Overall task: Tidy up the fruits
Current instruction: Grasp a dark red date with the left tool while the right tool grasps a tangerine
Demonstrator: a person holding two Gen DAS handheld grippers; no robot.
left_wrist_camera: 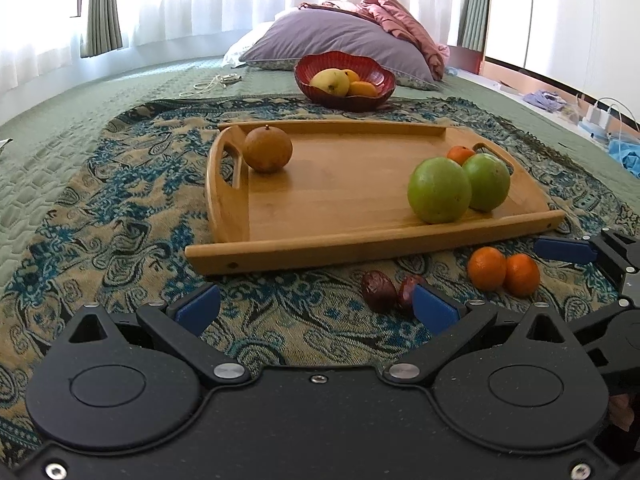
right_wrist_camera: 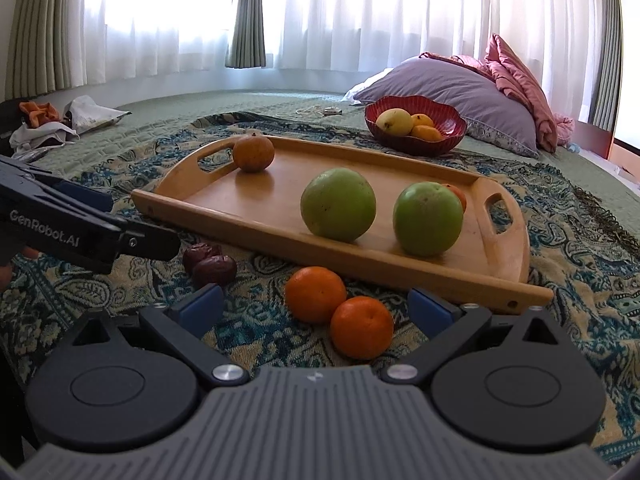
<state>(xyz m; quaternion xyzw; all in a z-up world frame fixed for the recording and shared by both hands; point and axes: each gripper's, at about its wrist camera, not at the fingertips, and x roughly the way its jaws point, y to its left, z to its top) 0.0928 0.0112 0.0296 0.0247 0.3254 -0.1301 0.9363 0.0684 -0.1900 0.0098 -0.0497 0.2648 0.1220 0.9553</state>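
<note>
A wooden tray (left_wrist_camera: pixel 340 192) (right_wrist_camera: pixel 280 184) lies on a patterned cloth and carries a brown round fruit (left_wrist_camera: pixel 267 149) (right_wrist_camera: pixel 253 153), two green fruits (left_wrist_camera: pixel 439 190) (right_wrist_camera: pixel 338 204) and a small orange (left_wrist_camera: pixel 460 154) behind them. In front of the tray lie two oranges (left_wrist_camera: pixel 487 268) (right_wrist_camera: pixel 316 294) and two dark dates (left_wrist_camera: pixel 378 291) (right_wrist_camera: pixel 214 270). My left gripper (left_wrist_camera: pixel 316 308) is open above the cloth, its right finger beside the dates. My right gripper (right_wrist_camera: pixel 318 306) is open, with the two oranges between its fingers' span. A red bowl (left_wrist_camera: pixel 380 80) (right_wrist_camera: pixel 452 120) with yellow fruit stands behind.
Everything rests on a green bedspread (left_wrist_camera: pixel 60 128). Pillows (left_wrist_camera: pixel 340 36) (right_wrist_camera: pixel 460 80) and a pink cover lie behind the bowl. Clothes and a bag (right_wrist_camera: pixel 60 124) are at the far left of the bed, cables and a charger (left_wrist_camera: pixel 596 116) at the right edge.
</note>
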